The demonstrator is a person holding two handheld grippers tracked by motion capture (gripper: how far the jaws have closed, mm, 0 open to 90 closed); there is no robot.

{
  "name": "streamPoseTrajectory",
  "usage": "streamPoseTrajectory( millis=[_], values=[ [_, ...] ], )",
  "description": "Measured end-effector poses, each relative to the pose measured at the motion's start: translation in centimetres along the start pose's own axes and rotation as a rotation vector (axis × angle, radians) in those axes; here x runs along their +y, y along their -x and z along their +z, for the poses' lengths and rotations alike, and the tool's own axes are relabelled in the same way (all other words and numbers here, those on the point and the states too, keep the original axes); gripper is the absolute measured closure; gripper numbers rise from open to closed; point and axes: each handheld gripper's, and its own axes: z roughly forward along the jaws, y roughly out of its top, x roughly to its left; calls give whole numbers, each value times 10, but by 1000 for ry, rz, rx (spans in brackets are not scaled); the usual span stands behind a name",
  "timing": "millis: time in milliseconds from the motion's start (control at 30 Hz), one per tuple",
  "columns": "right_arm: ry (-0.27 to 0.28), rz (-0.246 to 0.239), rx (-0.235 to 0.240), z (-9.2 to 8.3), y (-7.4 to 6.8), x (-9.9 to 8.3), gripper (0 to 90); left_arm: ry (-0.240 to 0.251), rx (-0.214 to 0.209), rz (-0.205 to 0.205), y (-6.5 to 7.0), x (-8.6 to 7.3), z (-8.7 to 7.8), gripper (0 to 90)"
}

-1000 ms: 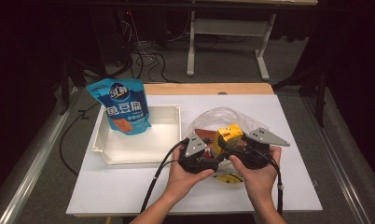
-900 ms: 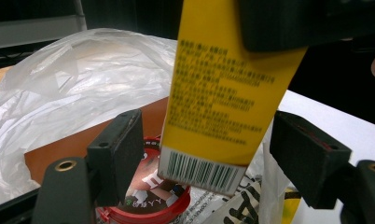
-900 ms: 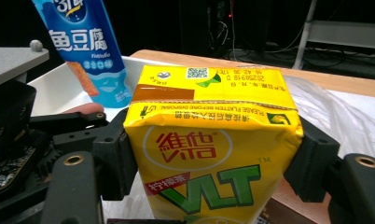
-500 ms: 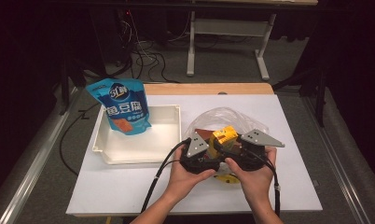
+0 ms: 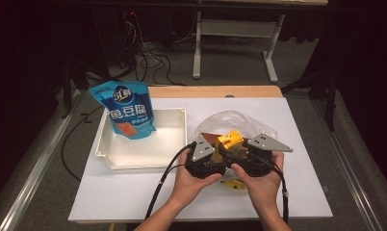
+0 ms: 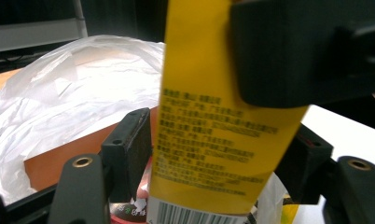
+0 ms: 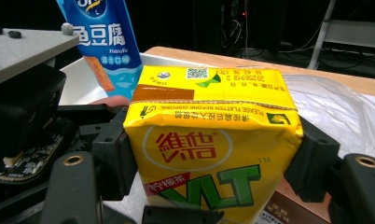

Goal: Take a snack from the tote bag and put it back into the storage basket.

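Change: left gripper (image 5: 219, 147) jaws just closing inward around carton (image 5: 230, 141), grey plates of both grippers drawn nearer together than a second ago; hands otherwise in place.
Carton: yellow drink box, lifted above table (image 5: 134, 192) at right-centre, between the two grippers, in front of bag (image 5: 239, 120).
Right gripper (image 7: 213, 154): clamped on carton, one jaw pressed to each side, printed front toward its camera, top flap tilted away.
Left gripper: jaws flanking carton's narrow text side in left gripper view (image 6: 213, 158); left pad close beside it, contact not clear; right jaw partly hidden behind carton; firm grip cannot be told.
Hands: left hand (image 5: 191, 175) and right hand (image 5: 259, 180) close together at near table edge, cables trailing back toward person.
Bag: clear plastic, crumpled, lying just behind grippers; brown flat item (image 6: 64, 156) inside or against it.
Tray (image 5: 109, 154): white, shallow, left of grippers, well apart from carton.
Pouch (image 5: 126, 110): blue snack pack, standing upright at tray's far left corner, leaning on its rim.
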Motion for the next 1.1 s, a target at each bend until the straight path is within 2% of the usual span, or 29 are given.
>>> streamPoseTrajectory(
  millis=[200,433,667,800,900,967,1100],
  values=[
    [1,0,4,0,0,0,305,5,-11,1,-1,0,0,409],
    [8,-4,11,0,0,0,304,14,-34,-16,-3,0,-2,424],
    [18,-10,25,0,0,-1,299,20,-24,20,-1,-1,-5,461],
    [25,-15,38,1,0,-1,291,13,-30,10,-1,-1,-6,483],
    [41,-7,47,1,1,-2,263,9,-42,-3,-2,-2,-6,494],
    [47,-3,61,1,2,-2,211,-2,-33,1,-3,-2,-6,496],
    [59,5,47,-3,2,1,152,-1,-20,-17,-9,-3,-9,497]
  ],
)
